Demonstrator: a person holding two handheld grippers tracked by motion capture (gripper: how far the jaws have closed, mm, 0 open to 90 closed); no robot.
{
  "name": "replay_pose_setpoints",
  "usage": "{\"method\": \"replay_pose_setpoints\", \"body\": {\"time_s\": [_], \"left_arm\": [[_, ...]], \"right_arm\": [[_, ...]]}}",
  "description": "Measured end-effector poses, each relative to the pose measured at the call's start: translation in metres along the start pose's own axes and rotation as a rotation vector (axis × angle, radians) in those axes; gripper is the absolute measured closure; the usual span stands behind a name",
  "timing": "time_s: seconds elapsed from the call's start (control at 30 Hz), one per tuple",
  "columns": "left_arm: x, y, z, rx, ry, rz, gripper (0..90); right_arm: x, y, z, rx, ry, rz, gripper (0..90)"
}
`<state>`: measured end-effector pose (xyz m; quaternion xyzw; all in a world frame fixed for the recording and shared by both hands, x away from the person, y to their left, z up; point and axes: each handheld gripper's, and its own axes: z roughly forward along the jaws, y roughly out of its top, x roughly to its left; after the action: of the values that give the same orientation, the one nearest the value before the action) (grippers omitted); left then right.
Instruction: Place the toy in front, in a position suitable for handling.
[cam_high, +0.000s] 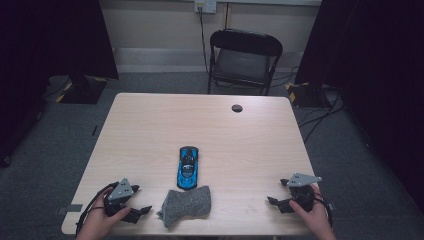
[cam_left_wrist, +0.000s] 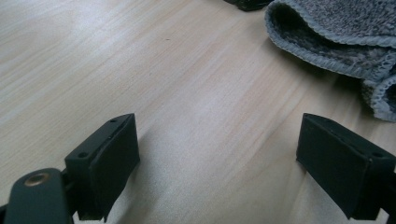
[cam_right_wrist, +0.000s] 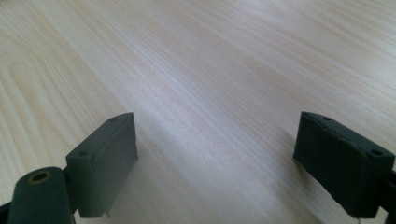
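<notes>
A blue toy car (cam_high: 188, 167) lies in the middle of the light wooden table (cam_high: 150, 130), nose toward the far side. Just in front of it, near the table's front edge, lies a crumpled grey cloth (cam_high: 186, 204); in the left gripper view the grey cloth (cam_left_wrist: 336, 42) fills the upper right corner. My left gripper (cam_high: 141, 212) rests low at the front left, to the left of the cloth, open and empty, its jaws wide apart over bare wood. At the front right my right gripper (cam_high: 273, 202) is also open with nothing between its jaws, pointing left across the table.
A round dark cable hole (cam_high: 237, 108) sits near the table's far edge. Behind the table stands a black folding chair (cam_high: 243, 57). Dark curtains and a stand base (cam_high: 82, 90) flank the grey carpet, with cables on the floor at the right.
</notes>
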<state>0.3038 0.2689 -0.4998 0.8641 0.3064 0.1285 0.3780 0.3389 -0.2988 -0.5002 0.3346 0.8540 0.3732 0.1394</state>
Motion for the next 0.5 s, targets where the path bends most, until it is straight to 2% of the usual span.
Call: {"method": "replay_pose_setpoints", "body": {"time_s": [0.5], "left_arm": [[-0.0004, 0.0000, 0.0002, -0.002, 0.002, -0.001, 12.4]], "right_arm": [[0.0000, 0.0001, 0.0000, 0.002, 0.002, -0.005, 12.4]]}}
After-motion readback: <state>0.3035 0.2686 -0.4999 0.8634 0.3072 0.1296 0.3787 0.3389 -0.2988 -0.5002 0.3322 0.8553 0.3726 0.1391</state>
